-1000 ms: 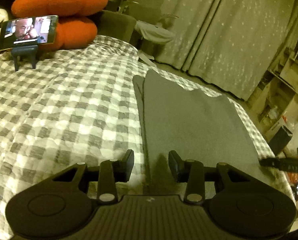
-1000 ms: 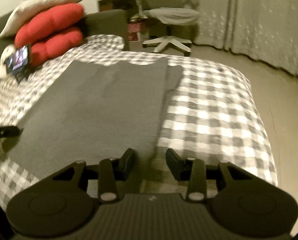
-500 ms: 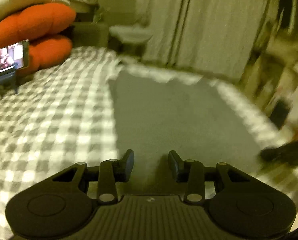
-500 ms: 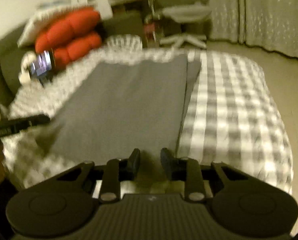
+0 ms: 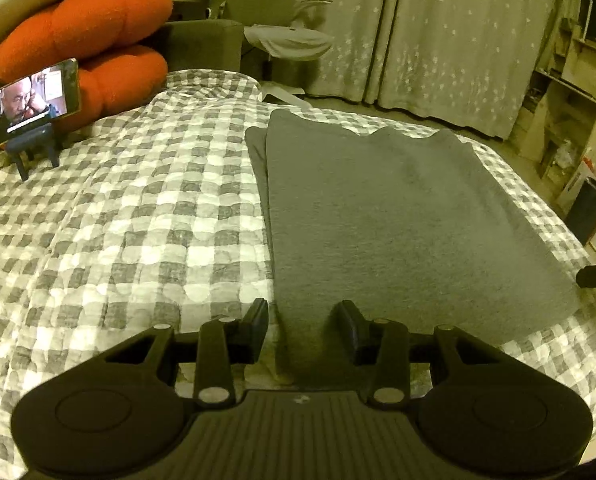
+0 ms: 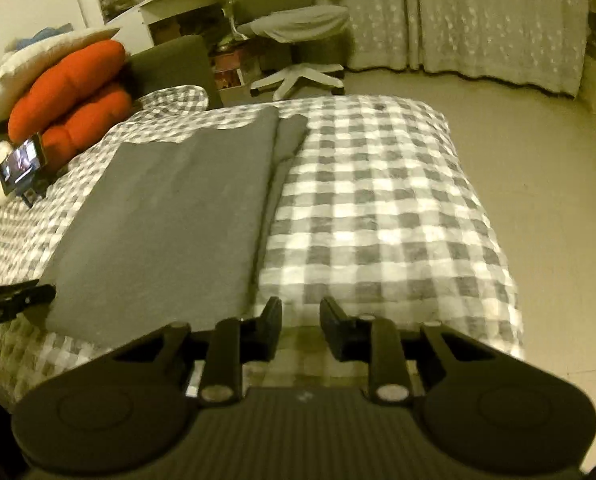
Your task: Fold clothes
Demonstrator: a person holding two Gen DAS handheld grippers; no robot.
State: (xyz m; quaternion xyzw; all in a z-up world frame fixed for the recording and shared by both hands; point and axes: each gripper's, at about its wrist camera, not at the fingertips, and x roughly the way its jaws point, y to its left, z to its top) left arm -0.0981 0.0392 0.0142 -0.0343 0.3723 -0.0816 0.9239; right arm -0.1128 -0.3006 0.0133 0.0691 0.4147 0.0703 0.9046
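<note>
A grey garment (image 5: 397, 220), folded into a long rectangle with a narrow strip showing along one side, lies flat on the checked bedspread (image 5: 138, 220). My left gripper (image 5: 301, 332) hovers at its near left corner, open, the cloth's edge under the gap and untouched by the pads. In the right wrist view the garment (image 6: 170, 220) fills the left half. My right gripper (image 6: 299, 328) stands just right of the near right corner, over bare bedspread (image 6: 377, 220), jaws narrowly apart and empty. Each view catches the other gripper's fingertip at the garment's far corner.
A phone on a small stand (image 5: 26, 104) sits at the bed's head by orange cushions (image 5: 86, 28) and a pale pillow. An office chair (image 6: 298, 28) and curtains stand beyond the bed. Shelves (image 5: 569, 120) line one side; bare floor (image 6: 537, 160) lies past the bed's edge.
The right jaws have narrowed and that gripper has slid right, off the garment's corner onto the bedspread. The left gripper rolled and shifted slightly; its jaws kept the same gap.
</note>
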